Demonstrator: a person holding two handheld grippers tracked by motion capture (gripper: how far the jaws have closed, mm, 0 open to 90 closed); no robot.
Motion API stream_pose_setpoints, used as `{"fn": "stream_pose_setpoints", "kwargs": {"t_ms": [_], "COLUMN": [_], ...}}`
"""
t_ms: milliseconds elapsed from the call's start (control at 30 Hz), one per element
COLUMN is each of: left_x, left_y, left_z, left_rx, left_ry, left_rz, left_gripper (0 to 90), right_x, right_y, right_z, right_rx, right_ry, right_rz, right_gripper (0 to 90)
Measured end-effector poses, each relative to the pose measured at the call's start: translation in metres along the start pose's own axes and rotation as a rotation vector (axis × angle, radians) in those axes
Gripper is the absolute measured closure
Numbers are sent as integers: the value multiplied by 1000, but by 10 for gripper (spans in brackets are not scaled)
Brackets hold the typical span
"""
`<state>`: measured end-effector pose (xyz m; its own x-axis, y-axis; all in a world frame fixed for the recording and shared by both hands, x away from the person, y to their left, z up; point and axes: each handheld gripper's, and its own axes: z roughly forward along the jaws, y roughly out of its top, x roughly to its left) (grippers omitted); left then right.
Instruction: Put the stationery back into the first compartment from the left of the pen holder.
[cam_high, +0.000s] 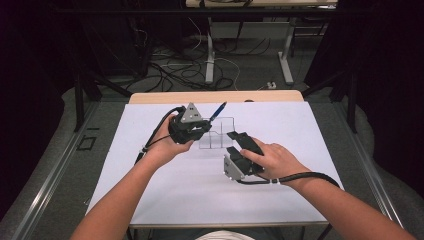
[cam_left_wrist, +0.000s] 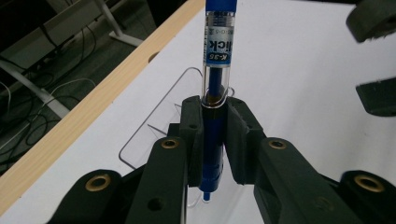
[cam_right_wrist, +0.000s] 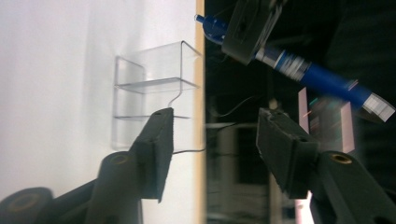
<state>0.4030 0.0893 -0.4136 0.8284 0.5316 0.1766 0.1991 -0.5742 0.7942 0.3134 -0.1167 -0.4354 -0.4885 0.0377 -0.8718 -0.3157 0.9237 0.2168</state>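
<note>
**Blue pen clamped in left jaws, above clear holder; right jaws empty**

Left gripper (cam_left_wrist: 212, 140): jaws closed on a blue pen (cam_left_wrist: 215, 84), pinching the lower barrel. In the left gripper view the pen's long axis runs straight out along the jaws, its clear printed section projecting past them and its tip protruding at the near, lower end. In the high view the pen (cam_high: 218, 111) slants up and away from the left gripper (cam_high: 200, 124), toward the far edge of the desk.

Clear holder (cam_high: 218, 134): transparent plastic, divided into compartments, open at the top, standing on the white desk (cam_high: 165, 195). It lies directly below and just beyond the left jaws, between the two grippers. Whether the pen tip touches it cannot be told.

Right gripper (cam_right_wrist: 212, 154): jaws wide apart, holding nothing. It sits at the holder's near right side (cam_high: 242, 145), close to it; contact cannot be confirmed. Its own view is turned on its side, showing the holder (cam_right_wrist: 149, 93) beyond the left jaw and the pen (cam_right_wrist: 299, 70) held crosswise farther off.

Judgement: the left gripper is the nearer to any placing move. The pen would need its tip lined up over one compartment; the right jaws seem placed to steady the holder.
</note>
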Motion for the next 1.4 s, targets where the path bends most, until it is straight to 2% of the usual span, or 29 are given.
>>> {"fn": "stream_pose_setpoints", "kwargs": {"t_ms": [67,100,133,167,200,267,333,400,467,500,533,567,667,733,800,967,1133,1200,1400], "left_x": [3,3,4,5,6,8,10,13,15,16,16,18,21,24,26,31,32,32,34], "left_y": [0,1,1,1,1,0,-1,-3,-6,-6,-7,-8,-10,-13,-16,-24,-29,-31,-37], "left_z": [2,3,4,5,6,7,9,12,15,16,17,19,21,23,25,31,41,43,50], "left_rx": [-26,-36,-48,-58,-73,-86,-101,-110,-115,-115,-116,-120,-145,-159,-165,-177,-168,-167,-152], "left_ry": [5,9,11,14,20,20,24,32,44,47,53,59,70,76,81,91,106,108,123], "left_rz": [-18,-36,-52,-61,-71,-92,-114,-123,-138,-149,-153,-164,-197,-233,-251,-296,-313,-330,-343], "left_gripper": [782,782,782,782,782,782,782,782,782,782,782,782,783,783,783,783,782,782,782], "right_x": [-2,-5,-5,-7,-7,-6,-8,-10,-13,-15,-15,-16,-18,-18,-18,-17,-14,-13,-8], "right_y": [-5,-7,-7,-9,-9,-11,-11,-12,-14,-16,-16,-17,-22,-25,-28,-34,-40,-43,-52], "right_z": [5,6,6,7,7,7,7,8,9,10,10,11,12,13,14,13,14,14,15], "right_rx": [-59,-42,-42,-25,-25,-34,-35,-41,-36,-41,-41,-42,-54,-55,-55,-55,-49,-51,-66], "right_ry": [-18,-5,-5,8,8,10,17,32,57,94,94,107,147,161,164,169,151,150,150], "right_rz": [85,157,157,219,219,298,356,433,490,590,590,612,720,771,814,886,946,985,1092], "right_gripper": [460,403,403,352,352,306,271,227,185,154,154,153,146,132,100,27,0,0,0]}}
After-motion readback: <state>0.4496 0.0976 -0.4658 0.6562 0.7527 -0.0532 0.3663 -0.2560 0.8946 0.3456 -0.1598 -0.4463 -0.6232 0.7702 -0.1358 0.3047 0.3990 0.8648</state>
